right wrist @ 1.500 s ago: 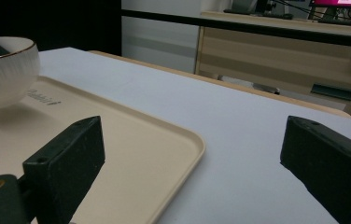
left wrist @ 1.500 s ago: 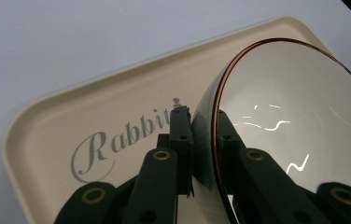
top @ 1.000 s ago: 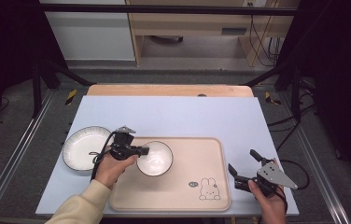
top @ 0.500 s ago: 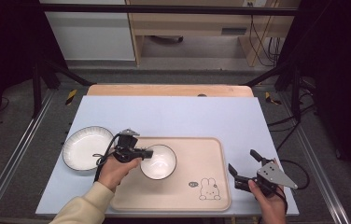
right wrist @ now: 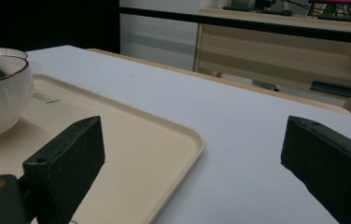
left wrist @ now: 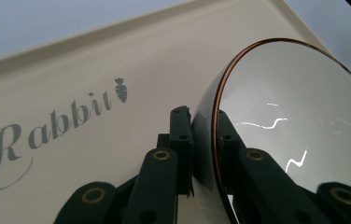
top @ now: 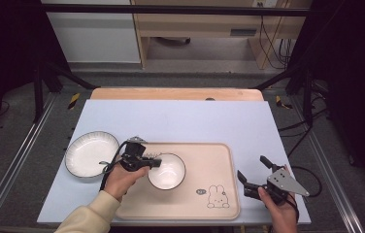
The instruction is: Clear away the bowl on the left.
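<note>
Pale-blue tabletop (top: 180, 121): left gripper (top: 154, 163) pinching small bowl's (top: 167, 171) rim on tray (top: 209, 160); plate (top: 91, 153) untouched; right gripper (top: 252, 175) spread, idle.

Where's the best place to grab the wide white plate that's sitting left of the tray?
Take the wide white plate by its raised rim on the near left edge, one jaw inside and one outside. It lies flat and shallow, and the tray crowds its right side.
</note>
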